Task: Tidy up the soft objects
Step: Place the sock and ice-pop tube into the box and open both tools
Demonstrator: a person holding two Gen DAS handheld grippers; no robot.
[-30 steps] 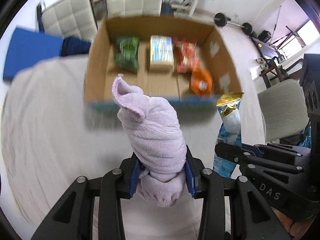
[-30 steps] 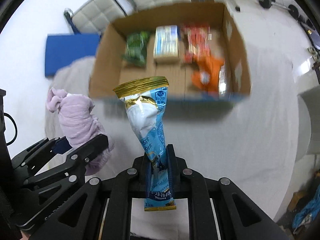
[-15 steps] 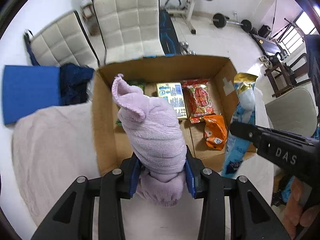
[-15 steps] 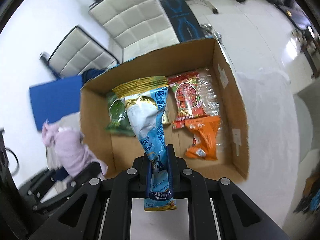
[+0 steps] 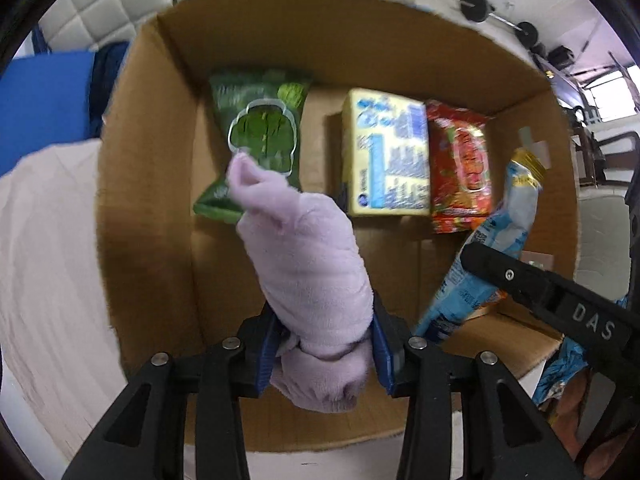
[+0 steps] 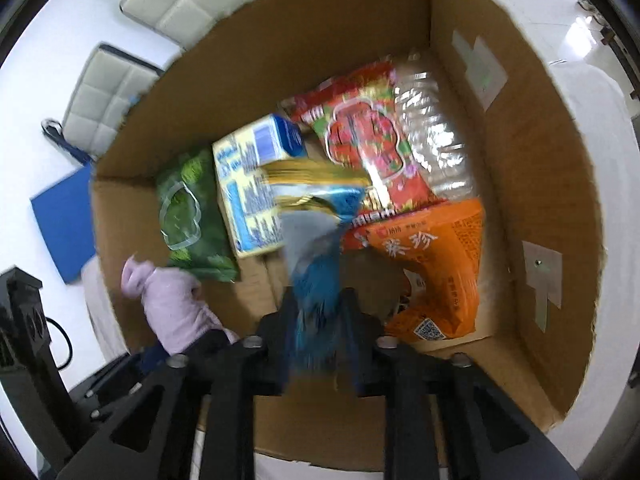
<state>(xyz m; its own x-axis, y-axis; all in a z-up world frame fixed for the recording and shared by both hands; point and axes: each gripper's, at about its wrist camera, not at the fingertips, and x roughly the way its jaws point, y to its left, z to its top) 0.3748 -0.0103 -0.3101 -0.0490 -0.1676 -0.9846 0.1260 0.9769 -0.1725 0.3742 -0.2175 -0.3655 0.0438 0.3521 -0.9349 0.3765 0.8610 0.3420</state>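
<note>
My left gripper (image 5: 325,334) is shut on a rolled lilac towel (image 5: 308,256) and holds it over the left part of an open cardboard box (image 5: 144,184). The towel also shows in the right wrist view (image 6: 172,304). My right gripper (image 6: 318,336) is shut on a blue snack pouch with a gold top (image 6: 316,248), blurred, over the box's middle; the pouch shows in the left wrist view (image 5: 496,236). On the box floor lie a green packet (image 5: 260,136), a yellow-blue pack (image 5: 386,164), a red packet (image 5: 460,168) and an orange packet (image 6: 436,272).
The box (image 6: 536,184) rests on a pale cloth-covered surface (image 5: 44,248). A clear plastic pack (image 6: 432,136) lies by the red packet. White padded chairs (image 6: 120,100) and a blue mat (image 5: 40,92) stand beyond the box. Gym weights (image 5: 496,12) are at the far right.
Both grippers have moved forward and down over the box with their loads. The box now fills both views, and the pouch is blurred with motion.
</note>
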